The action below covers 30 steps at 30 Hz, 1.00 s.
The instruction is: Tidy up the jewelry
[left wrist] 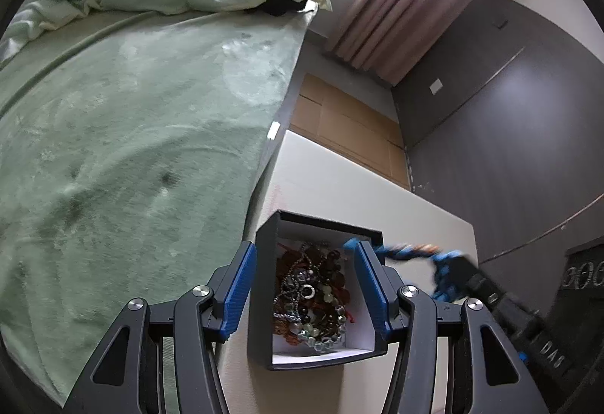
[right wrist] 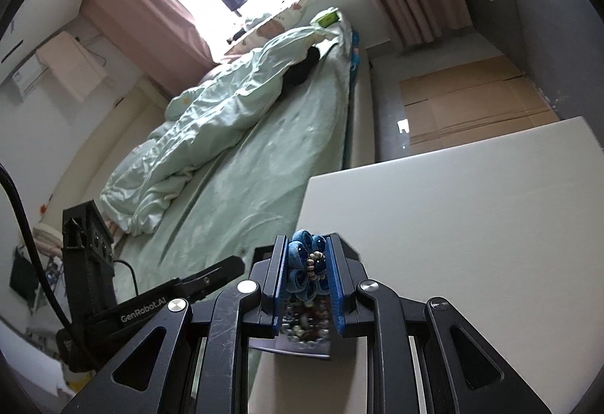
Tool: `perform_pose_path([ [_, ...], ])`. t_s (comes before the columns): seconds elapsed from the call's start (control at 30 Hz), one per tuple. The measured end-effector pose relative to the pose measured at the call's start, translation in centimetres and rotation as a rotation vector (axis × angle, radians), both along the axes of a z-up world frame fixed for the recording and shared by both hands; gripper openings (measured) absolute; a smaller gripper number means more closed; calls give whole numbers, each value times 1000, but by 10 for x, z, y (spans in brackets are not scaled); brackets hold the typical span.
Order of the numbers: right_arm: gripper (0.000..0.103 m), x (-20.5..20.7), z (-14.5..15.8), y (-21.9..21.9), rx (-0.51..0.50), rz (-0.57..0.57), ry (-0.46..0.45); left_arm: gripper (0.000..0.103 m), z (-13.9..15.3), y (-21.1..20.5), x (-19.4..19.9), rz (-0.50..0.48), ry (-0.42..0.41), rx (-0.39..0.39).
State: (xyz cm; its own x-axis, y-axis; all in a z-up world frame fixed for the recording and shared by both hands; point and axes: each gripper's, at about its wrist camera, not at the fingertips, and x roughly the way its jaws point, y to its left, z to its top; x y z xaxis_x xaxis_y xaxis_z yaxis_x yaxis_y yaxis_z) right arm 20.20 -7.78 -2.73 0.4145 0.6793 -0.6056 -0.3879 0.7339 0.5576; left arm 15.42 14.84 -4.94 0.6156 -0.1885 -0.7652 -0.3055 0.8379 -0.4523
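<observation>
Right wrist: tongs (right wrist: 306,268) pinch blue fabric-flower ornament (right wrist: 302,263) (beaded centre).

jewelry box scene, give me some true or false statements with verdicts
1. The jewelry box stands open with beads and chains inside. True.
2. The right gripper is empty. False: its fingers clamp a blue fabric flower.
3. The left gripper is open around the box. True.
4. The box sits on the bed. False: it sits on a white table.
</observation>
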Motion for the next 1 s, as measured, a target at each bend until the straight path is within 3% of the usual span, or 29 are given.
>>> perform_pose_path([
  [0.07, 27, 3, -5, 9, 12, 41, 42, 55, 2, 4, -2, 12, -7, -6],
  [0.13, 42, 3, -9, 14, 28, 58, 58, 55, 2, 6, -2, 16, -3, -1],
  [0.33, 44, 0, -7, 2, 10, 33, 46, 55, 3, -1, -3, -18, -1, 14],
  [0.43, 44, 0, -4, -9, -19, 15, 37, 57, 9, -10, -4, -37, -5, 73],
  [0.53, 44, -1, -1, -19, -38, -2, 32, 71, 15, -19, -8, -53, -24, 125],
  [0.6, 45, -3, 1, -26, -48, -14, 29, 74, 20, -23, -12, -55, -42, 140],
  [0.73, 59, -7, 5, -36, -68, -44, 19, 82, 26, -28, -19, -37, -62, 152],
  [0.9, 62, -19, 12, -48, -90, -71, 0, 88, 34, -45, -31, -30, -76, 186],
  [1.0, 75, -29, 17, -54, -116, -84, -23, 94, 40, -61, -38, -48, -88, 213],
])
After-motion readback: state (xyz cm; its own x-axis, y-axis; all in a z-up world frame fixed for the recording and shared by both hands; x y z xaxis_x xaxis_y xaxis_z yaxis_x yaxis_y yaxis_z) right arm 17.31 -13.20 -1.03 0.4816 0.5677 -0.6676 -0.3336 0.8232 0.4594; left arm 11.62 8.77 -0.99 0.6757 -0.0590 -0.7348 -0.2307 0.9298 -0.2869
